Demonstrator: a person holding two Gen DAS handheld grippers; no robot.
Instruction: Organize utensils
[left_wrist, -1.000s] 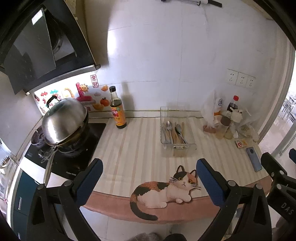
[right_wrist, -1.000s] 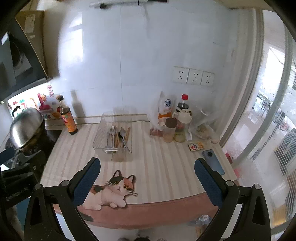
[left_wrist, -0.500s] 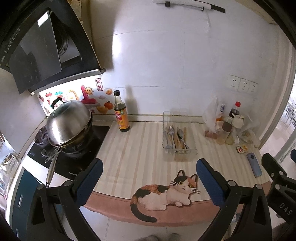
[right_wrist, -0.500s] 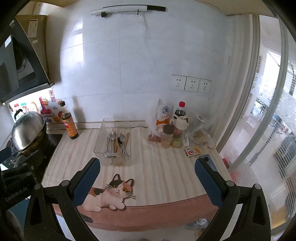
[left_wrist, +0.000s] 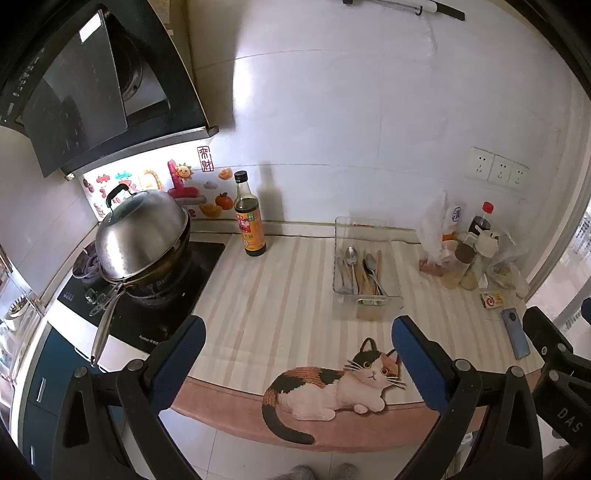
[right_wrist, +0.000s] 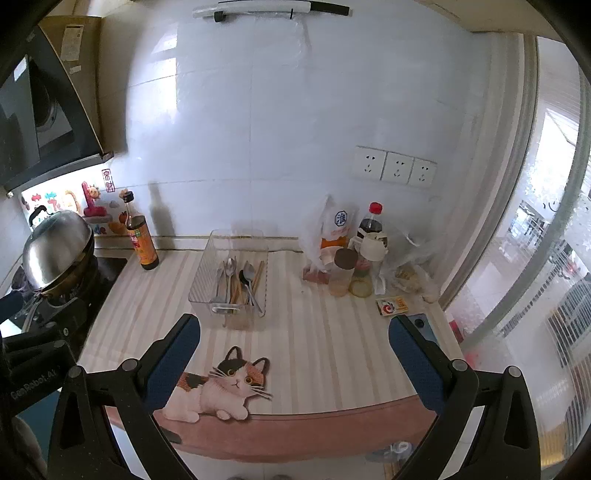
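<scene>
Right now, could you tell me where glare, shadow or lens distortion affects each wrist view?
Left wrist view: fisheye bends the wall; the soy sauce bottle casts a shadow on the tiles; the pot lid glints. Right wrist view: the window is overexposed and hazy, yet the utensil tray stays legible.

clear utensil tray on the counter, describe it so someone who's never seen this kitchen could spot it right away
Start at the striped counter mat with the cat picture. Behind the cat, near the white wall, sits the clear utensil tray. It is the only see-through box there, holding spoons and chopsticks, between the soy sauce bottle and the cluster of jars.
</scene>
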